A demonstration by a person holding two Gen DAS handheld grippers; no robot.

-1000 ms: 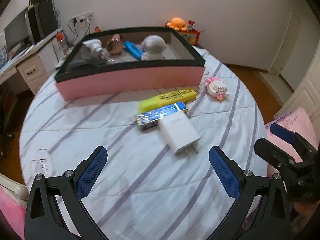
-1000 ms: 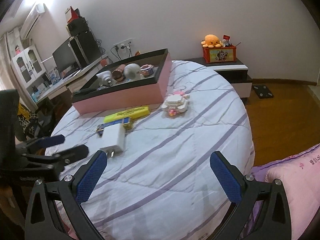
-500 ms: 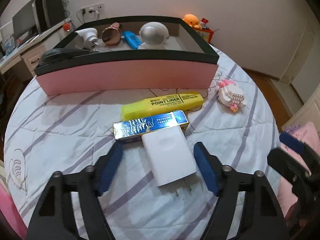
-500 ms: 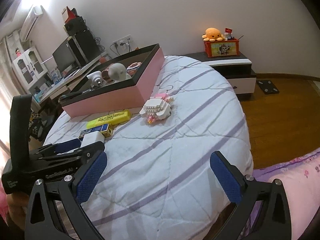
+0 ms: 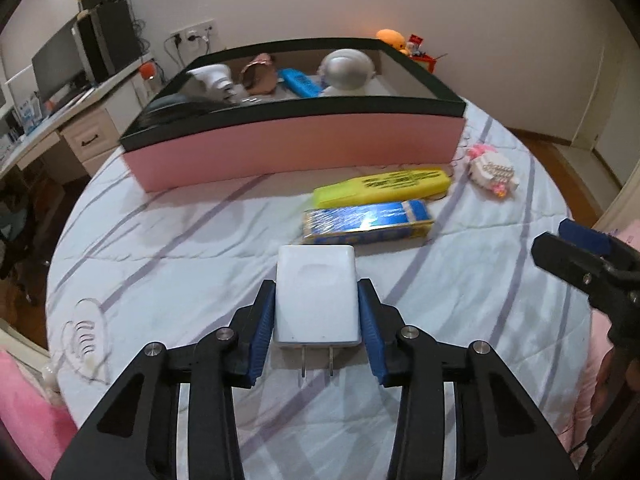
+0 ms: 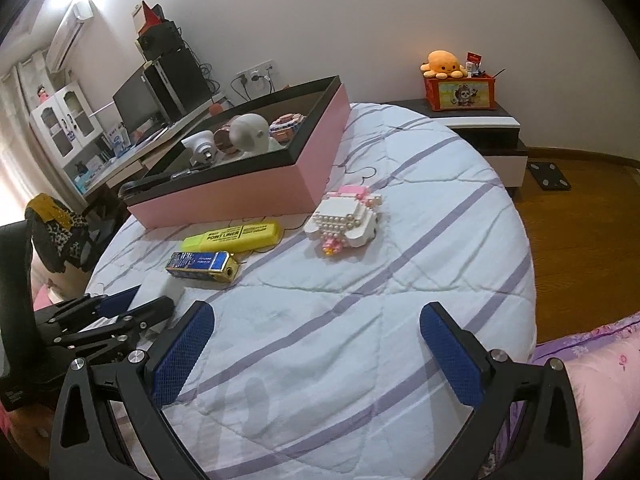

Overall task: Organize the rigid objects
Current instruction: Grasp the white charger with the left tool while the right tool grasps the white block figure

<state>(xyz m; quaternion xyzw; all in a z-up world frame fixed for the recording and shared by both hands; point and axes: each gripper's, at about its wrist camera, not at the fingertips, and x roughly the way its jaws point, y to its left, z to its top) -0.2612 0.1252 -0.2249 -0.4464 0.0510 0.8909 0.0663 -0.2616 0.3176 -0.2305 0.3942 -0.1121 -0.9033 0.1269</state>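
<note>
Since a second ago the left tongs (image 5: 318,332) went from wide apart and short of the white charger (image 5: 316,294) to clamped on its two sides, prongs pointing back at the camera. Charger sits on the bed (image 5: 160,240), mid-quilt toward the near edge, its far end touching or just short of the blue-and-gold box (image 5: 366,220); can't tell which. Right tongs (image 6: 316,356) hang wide apart over the near right edge of the bed, holding nothing.

Step in hand: grasp made, charger not yet lifted as far as I can judge. Next move calls for a straight lift clear of the blue box, then carry over the black rim into the pink box (image 5: 296,148) at the far edge of the bed. Smooth casing could slip.

Left on the bed: yellow highlighter (image 5: 380,190) and pearl block toy (image 5: 492,172), both just in front of the pink box.

Hard to read: free floor space inside the box, front wall hides it. Left view motion-blurred. In the right view, the left tongs' arms cover most of the charger.
</note>
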